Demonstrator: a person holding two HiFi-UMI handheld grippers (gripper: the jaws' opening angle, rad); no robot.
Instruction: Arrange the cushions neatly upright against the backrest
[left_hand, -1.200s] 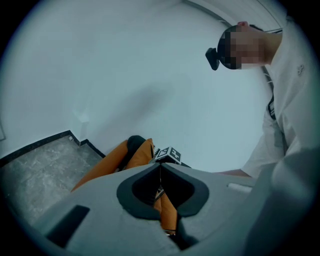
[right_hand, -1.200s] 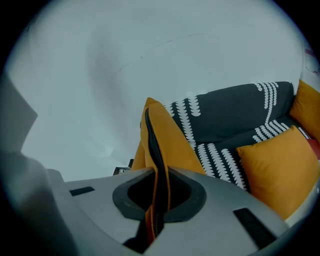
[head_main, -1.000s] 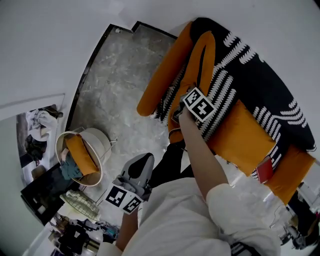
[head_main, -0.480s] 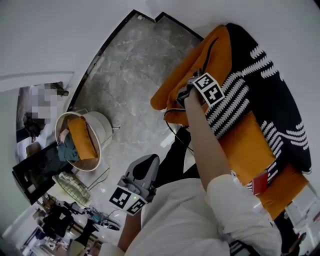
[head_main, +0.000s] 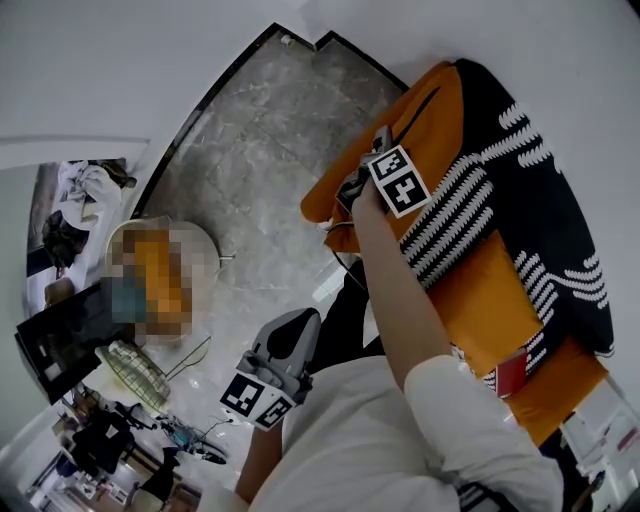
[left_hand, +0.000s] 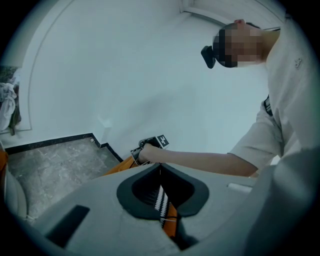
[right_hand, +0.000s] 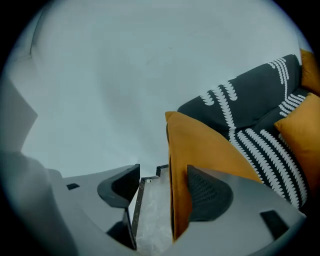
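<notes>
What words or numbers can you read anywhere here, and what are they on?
No words or numbers can be read anywhere.
Marker squares on the left gripper and right gripper: black-and-white patterns only, no letters.
Red tag beside the flat orange cushion: too small to read any print.

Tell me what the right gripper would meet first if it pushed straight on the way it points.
Probably the orange cushion: its edge stands inside the right gripper, beside one pad, the jaws having just been opening. Past it lie marble floor and white wall; depth is unclear.
</notes>
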